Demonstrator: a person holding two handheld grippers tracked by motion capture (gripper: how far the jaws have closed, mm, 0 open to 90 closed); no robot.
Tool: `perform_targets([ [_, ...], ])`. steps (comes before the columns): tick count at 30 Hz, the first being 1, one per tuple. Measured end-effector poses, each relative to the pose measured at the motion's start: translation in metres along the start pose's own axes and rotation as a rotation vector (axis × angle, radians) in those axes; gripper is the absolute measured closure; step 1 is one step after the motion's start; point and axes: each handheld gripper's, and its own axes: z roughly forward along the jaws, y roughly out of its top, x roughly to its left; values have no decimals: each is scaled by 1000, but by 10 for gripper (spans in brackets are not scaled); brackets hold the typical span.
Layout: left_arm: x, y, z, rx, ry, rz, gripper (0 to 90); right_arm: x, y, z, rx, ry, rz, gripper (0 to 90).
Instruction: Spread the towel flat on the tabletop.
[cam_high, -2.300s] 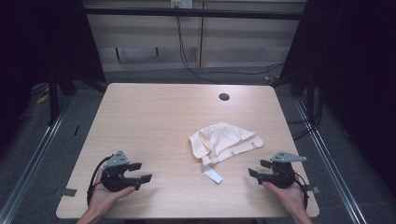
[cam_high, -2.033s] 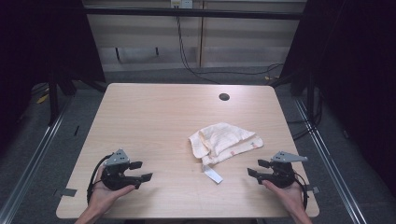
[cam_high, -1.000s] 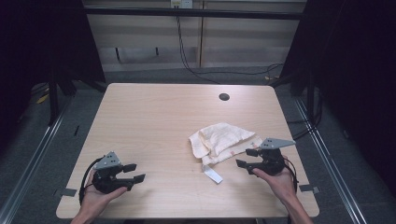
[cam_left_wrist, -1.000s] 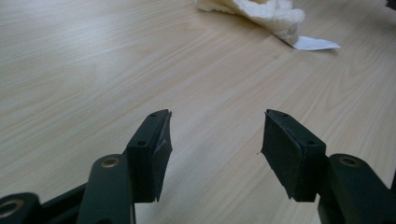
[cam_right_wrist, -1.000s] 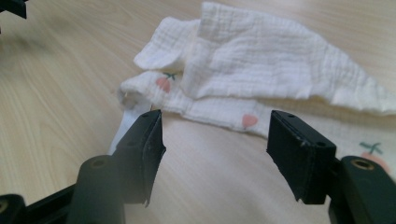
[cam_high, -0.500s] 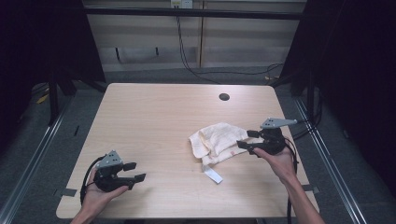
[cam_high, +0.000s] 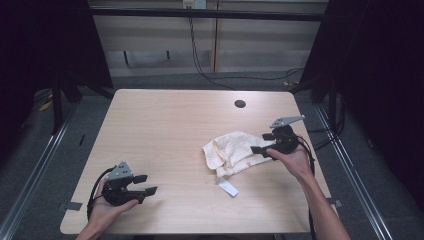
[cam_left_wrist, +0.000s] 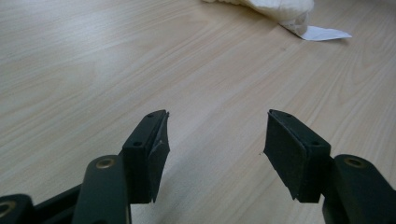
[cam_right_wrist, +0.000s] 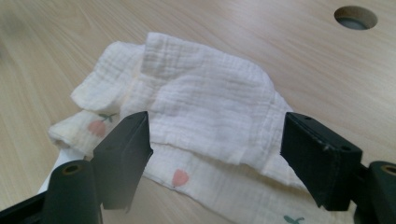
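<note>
My right gripper (cam_high: 261, 144) has its jaws spread wide, having just been opening, and they hold nothing: in the right gripper view the two black pads frame the near edge of the cloth (cam_right_wrist: 201, 112) without pressing on it. The cloth (cam_high: 231, 152) lies crumpled on the right half of the table, cream muslin with small pink fruit prints, folded over itself in loose layers, and a white label (cam_high: 228, 187) trails from its near corner toward me. My left gripper (cam_high: 142, 185) rests low near the front left corner, well apart from the cloth, jaws also open and empty; in the left gripper view I see bare wood between them and the cloth's tip far ahead (cam_left_wrist: 280, 9). I judge the step in hand to be a first pinch on the cloth's right edge. To do it well I should come down low and nearly level with the wood, catch a single layer or a clear corner instead of the whole bunch, and close firmly before lifting, since thin fabric slips and a grip on several folds would drag the heap along. The table (cam_high: 165, 125) is pale wood grain with a round cable hole (cam_high: 240, 103) near the far edge. Beyond it the room is dark, with cables hanging against a light back panel.
</note>
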Motion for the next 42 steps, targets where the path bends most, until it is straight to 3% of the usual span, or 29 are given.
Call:
perform_targets([
  [8, -1, 0, 0, 4, -5, 10, 396, -14, -5, 33, 54, 16, 36, 291],
  [12, -1, 0, 0, 3, -5, 13, 396, -15, -9, 47, 96, -7, 48, 317],
  [15, -2, 0, -1, -3, -10, 22, 409, -14, -10, 53, 94, -10, 46, 312],
  [22, -2, -1, -1, -3, -14, 25, 409, -14, -18, 72, 175, -12, 19, 310],
  [25, -2, 0, 0, 2, -14, 24, 409, -12, -20, 73, 153, -37, -22, 341],
  [27, -3, 0, 0, 5, -10, 29, 409, -11, -21, 73, 153, -40, -24, 348],
  [29, -4, 0, 0, 3, -14, 30, 409, -11, -22, 71, 140, -50, -24, 457],
  [31, -4, 0, 0, 3, -15, 31, 409, -12, -22, 71, 137, -50, -20, 485],
  [32, -3, 0, 0, 5, -13, 36, 409, -14, -23, 70, 130, -49, -16, 556],
  [35, -3, 0, 1, 6, -15, 32, 409, -14, -23, 69, 131, -43, -12, 609],
  [37, -3, 0, 2, 10, -13, 32, 409, -15, -23, 68, 137, -29, 3, 730],
  [42, -4, 0, 3, 9, -14, 32, 409, -14, -25, 67, 126, 1, 21, 816],
])
